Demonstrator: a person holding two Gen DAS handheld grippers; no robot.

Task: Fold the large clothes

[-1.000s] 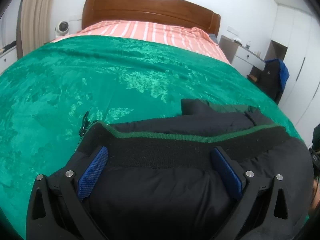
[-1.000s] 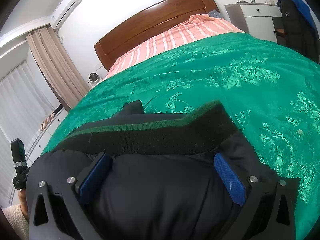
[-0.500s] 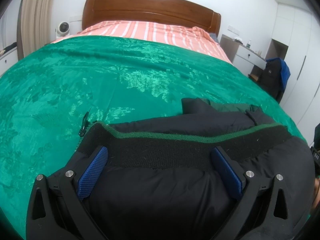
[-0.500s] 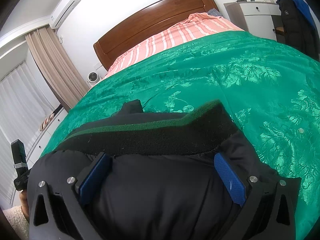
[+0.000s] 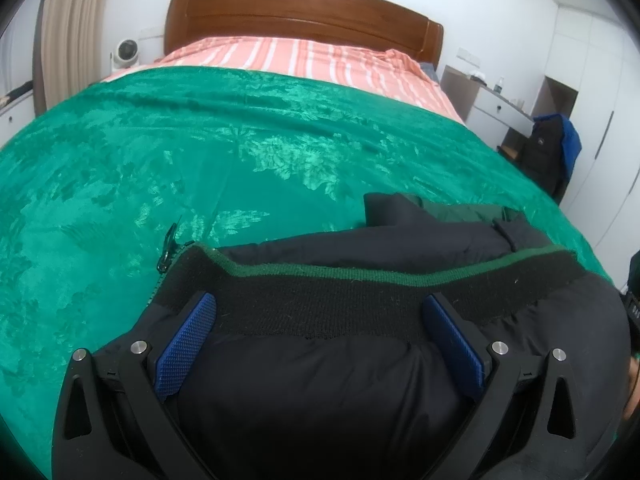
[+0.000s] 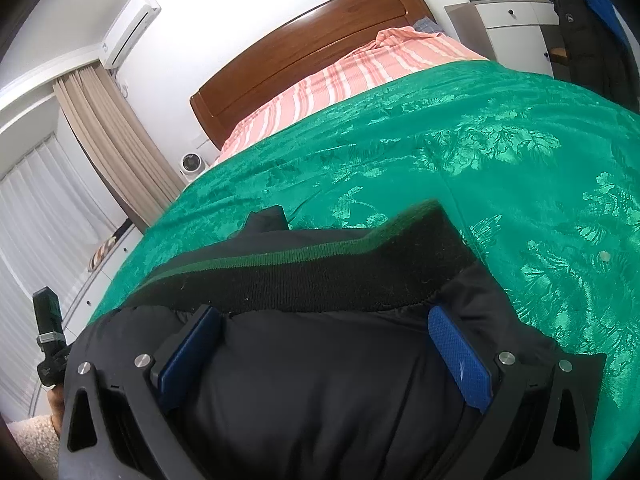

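Note:
A black padded jacket [image 5: 320, 392] with a black knit hem edged in green [image 5: 360, 292] lies on the green bedspread [image 5: 180, 168] at the bed's near end. Its zipper pull [image 5: 168, 248] sticks out at the left. My left gripper [image 5: 320, 320] is open, its blue pads [image 5: 186, 344] spread wide on either side of the jacket just below the hem. In the right wrist view the same jacket [image 6: 320, 392] and hem [image 6: 320, 280] fill the foreground. My right gripper [image 6: 324, 328] is open too, pads [image 6: 460, 360] apart around the jacket's right part.
The bed has a wooden headboard [image 5: 304, 8] and a pink striped sheet [image 5: 304, 60] at the far end. A white nightstand [image 5: 492, 100] and a chair with dark clothes [image 5: 552, 152] stand right of the bed. A small fan [image 6: 190, 164] and curtains [image 6: 108, 140] are on the left.
Almost nothing. Both grippers stay open over the jacket; the right view has shifted very slightly.

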